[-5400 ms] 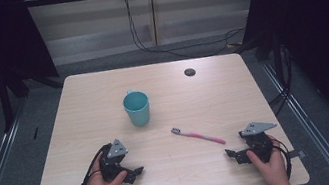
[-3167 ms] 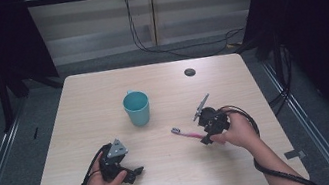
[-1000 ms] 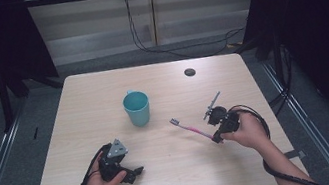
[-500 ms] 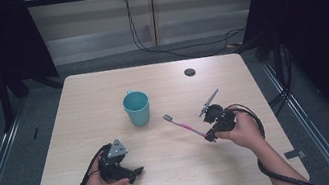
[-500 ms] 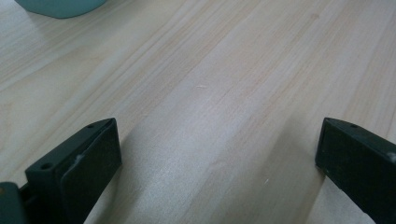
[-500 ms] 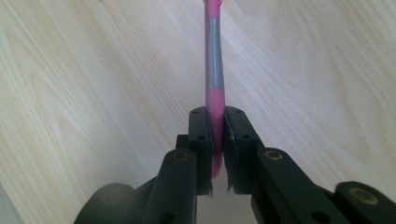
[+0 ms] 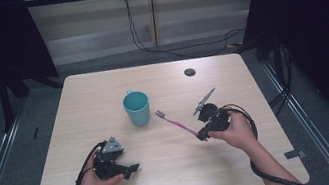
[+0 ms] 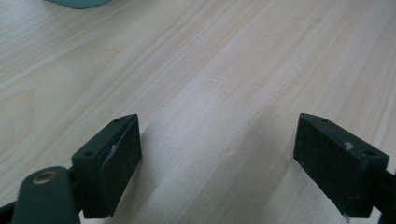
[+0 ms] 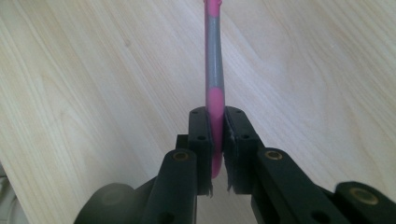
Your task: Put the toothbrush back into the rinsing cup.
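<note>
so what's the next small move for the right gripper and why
Probably carry the toothbrush toward the cup and tip it upright. The right gripper is shut on its handle end, the head points at the cup, and the cup stands open close beside it.

Light wooden table (image 7: 102,98) with little on it.
A teal cup (image 7: 136,108) stood upright near the table's middle, open side up. A small dark round disc (image 7: 190,72) sat flat toward the far edge, well apart from the cup. The person's left gripper (image 7: 131,169) rested on the near left part of the tabletop.
</note>
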### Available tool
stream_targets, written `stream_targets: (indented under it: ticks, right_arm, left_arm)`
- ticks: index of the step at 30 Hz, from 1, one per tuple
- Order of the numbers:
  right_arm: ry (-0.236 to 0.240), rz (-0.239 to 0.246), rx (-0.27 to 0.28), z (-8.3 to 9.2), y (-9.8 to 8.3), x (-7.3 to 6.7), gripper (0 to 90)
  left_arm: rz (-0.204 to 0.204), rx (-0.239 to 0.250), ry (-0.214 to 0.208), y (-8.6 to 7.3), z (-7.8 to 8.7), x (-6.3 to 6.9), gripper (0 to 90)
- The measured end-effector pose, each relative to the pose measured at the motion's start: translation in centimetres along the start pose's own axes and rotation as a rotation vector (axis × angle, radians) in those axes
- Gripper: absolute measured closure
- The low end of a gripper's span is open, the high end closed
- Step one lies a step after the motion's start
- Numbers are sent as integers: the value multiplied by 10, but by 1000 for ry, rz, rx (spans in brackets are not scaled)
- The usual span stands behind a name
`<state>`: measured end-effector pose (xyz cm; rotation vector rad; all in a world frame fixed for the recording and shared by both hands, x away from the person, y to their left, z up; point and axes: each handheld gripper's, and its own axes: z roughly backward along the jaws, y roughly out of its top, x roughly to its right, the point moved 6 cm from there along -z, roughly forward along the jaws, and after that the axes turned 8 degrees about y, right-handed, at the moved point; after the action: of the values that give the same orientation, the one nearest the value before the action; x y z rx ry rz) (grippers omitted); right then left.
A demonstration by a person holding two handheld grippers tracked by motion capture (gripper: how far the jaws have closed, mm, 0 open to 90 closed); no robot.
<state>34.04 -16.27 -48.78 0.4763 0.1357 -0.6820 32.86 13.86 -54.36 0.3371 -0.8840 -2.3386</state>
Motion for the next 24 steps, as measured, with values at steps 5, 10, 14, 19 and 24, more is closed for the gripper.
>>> stream_targets:
  ticks: [5, 10, 14, 19, 24]
  right_arm:
    - [0, -2, 25, 0, 4, -1, 822]
    - [11, -9, 56, 2, 6, -1, 822]
    - [8, 0, 48, 1, 5, -2, 822]
    - [14, -4, 80, 4, 7, -3, 822]
    - [23, -4, 101, 5, 8, -5, 822]
  left_arm:
    - [40, 6, -25, 7, 1, -1, 152]
    - [62, 23, -39, 18, 4, -1, 152]
    - [78, 5, -50, 23, 3, -2, 155]
    - [108, 10, -56, 31, 1, -4, 159]
    - [121, 14, -68, 37, 1, -4, 170]
